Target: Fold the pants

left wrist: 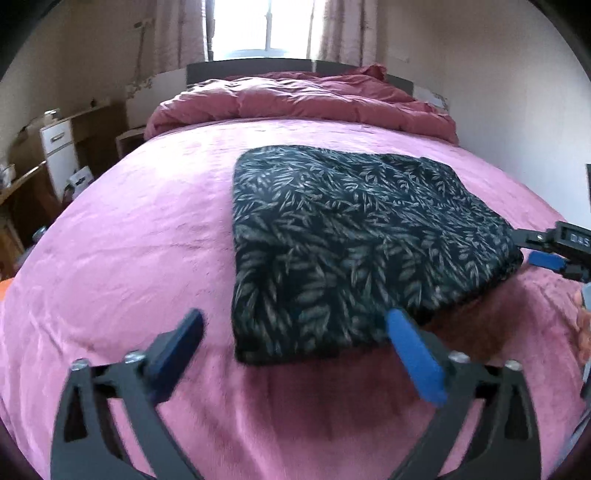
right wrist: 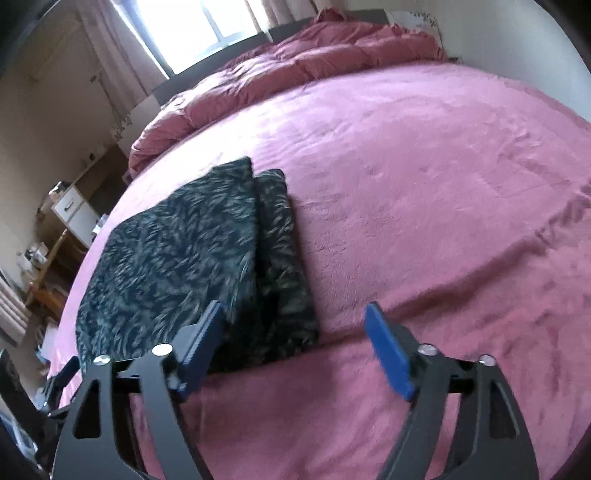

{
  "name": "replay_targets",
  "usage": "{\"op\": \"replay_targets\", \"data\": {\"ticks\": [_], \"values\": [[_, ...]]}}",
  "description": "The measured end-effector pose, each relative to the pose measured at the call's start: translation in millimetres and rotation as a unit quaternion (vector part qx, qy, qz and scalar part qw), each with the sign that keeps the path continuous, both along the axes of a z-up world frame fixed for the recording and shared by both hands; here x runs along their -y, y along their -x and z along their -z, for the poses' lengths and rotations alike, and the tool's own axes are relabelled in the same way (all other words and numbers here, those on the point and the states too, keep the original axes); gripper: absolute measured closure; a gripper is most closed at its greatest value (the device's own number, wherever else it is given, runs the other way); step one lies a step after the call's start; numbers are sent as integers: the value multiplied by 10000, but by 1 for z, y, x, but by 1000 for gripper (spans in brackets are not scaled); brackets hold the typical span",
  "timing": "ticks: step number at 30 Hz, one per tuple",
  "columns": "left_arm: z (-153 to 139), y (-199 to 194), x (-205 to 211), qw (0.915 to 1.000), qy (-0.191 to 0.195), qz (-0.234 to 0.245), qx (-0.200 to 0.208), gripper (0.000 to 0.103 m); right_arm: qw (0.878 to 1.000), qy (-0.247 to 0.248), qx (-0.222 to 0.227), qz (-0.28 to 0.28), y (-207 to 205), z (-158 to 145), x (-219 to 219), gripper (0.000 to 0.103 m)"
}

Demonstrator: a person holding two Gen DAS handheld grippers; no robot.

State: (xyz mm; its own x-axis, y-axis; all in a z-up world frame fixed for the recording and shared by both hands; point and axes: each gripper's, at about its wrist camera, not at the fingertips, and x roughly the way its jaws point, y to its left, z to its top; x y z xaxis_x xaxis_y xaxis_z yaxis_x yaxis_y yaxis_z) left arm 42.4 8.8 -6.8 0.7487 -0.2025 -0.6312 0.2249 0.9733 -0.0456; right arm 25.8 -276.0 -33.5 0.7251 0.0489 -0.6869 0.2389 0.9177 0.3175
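The pants [left wrist: 354, 236] are black with a pale leaf print and lie folded into a flat rectangle on the pink bedspread [left wrist: 129, 240]. My left gripper [left wrist: 295, 325] is open and empty, hovering just in front of the fold's near edge. In the right wrist view the pants [right wrist: 177, 258] lie to the left, with a lower layer showing along their right side. My right gripper [right wrist: 295, 317] is open and empty at the near right corner of the fold; it also shows at the right edge of the left wrist view [left wrist: 546, 254].
A bunched pink duvet [left wrist: 295, 99] lies across the head of the bed under a bright window [left wrist: 258, 26]. A white drawer unit [left wrist: 59, 155] and wooden furniture stand to the left of the bed. A wall runs along the bed's right side.
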Motion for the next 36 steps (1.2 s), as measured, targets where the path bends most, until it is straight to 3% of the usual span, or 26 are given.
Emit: {"op": "replay_targets", "data": {"ticks": [5,10,12,23,36], "values": [[-3,18,7,9991,-219,-366,42,2,9965,739,47,-387,23,-5,-41,18],[-8,37,-9,9962,501,-707,-73,2,9870,1490,366,-468,44,-14,-71,7],[-11,43,-14,9943,622,-867,-61,2,9836,1669,534,-428,53,-18,-82,3],[-23,70,-13,9937,-5,-1091,257,2,9778,1880,768,-523,79,-19,-118,3],[-20,77,-11,9946,36,-1016,194,2,9797,1766,869,-368,84,-23,-114,3]]}}
